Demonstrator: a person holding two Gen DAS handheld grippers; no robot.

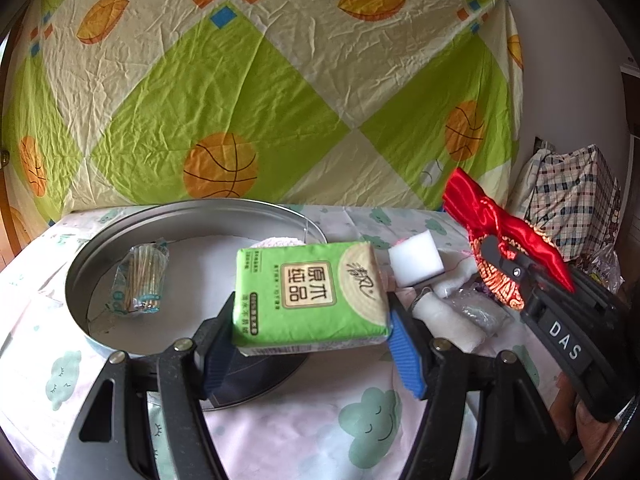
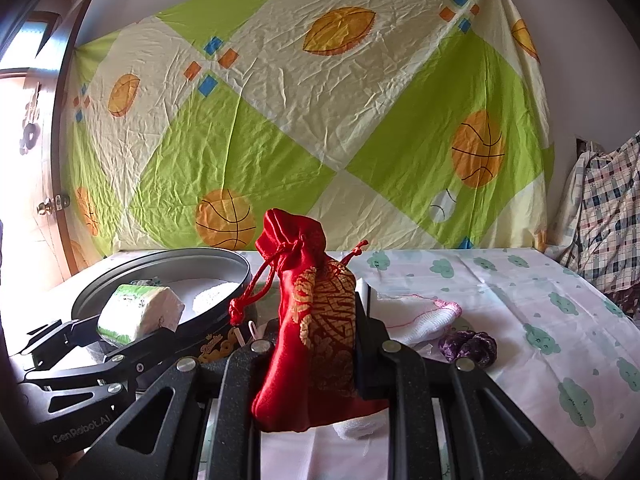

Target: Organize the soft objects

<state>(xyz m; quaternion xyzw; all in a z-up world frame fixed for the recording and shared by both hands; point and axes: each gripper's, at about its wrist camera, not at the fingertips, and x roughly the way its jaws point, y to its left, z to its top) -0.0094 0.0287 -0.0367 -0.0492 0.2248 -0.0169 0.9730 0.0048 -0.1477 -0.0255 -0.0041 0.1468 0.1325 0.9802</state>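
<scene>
Above the tin (image 1: 80, 264), jaws grip tissue pack (image 1: 310, 292), pouch (image 2: 316, 328).

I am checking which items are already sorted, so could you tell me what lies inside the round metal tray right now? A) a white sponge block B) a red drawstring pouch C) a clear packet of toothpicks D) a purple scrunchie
C: the left wrist view shows the packet of toothpicks lying on the floor of the round metal tray, while the other three things are outside it.
</scene>
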